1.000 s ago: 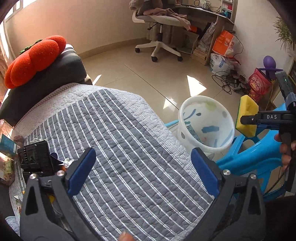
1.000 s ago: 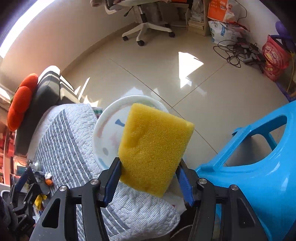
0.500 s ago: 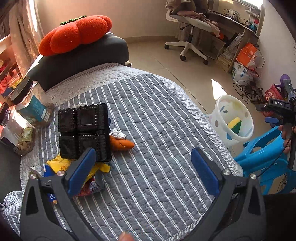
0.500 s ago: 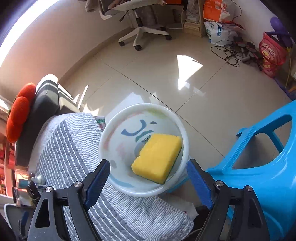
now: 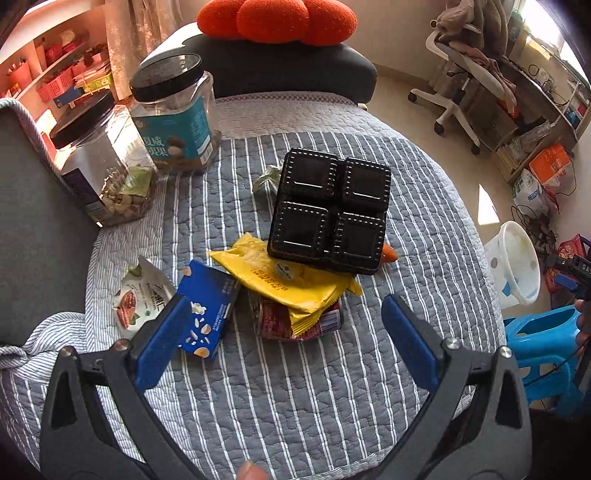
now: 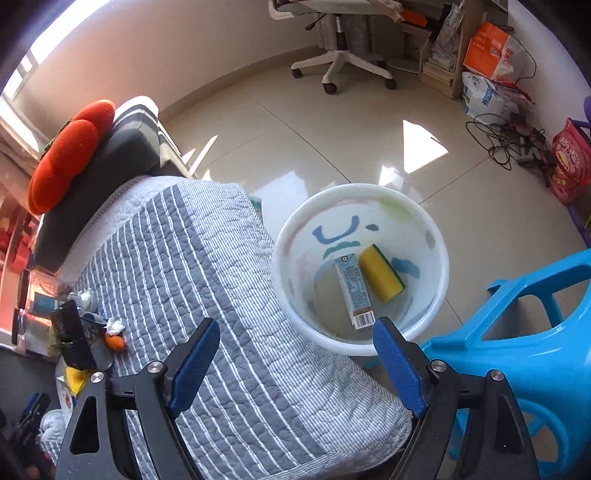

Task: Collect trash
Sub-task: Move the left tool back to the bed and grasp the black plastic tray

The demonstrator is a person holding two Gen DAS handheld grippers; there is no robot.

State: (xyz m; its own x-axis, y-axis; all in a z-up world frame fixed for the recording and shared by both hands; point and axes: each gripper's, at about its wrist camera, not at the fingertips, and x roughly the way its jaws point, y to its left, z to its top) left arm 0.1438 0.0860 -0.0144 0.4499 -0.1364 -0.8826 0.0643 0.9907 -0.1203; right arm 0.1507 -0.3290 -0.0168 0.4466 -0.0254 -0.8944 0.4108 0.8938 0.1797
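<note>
On the striped quilt lies a pile of trash: a black four-cell plastic tray, a yellow wrapper, a red packet under it, a blue carton and a white snack bag. My left gripper hangs open just above and in front of the pile, holding nothing. My right gripper stands open above the quilt's edge beside the white bin. The yellow sponge and a small drink carton lie in the bin's bottom.
Two clear jars with black lids stand at the quilt's far left. A dark cushion carries a red pumpkin pillow. A blue plastic stool stands right of the bin. An office chair, bags and cables sit on the far floor.
The right gripper let go of the yellow sponge, which dropped into the bin, then drew back. The left gripper swung left over the quilt and now faces the trash pile.
</note>
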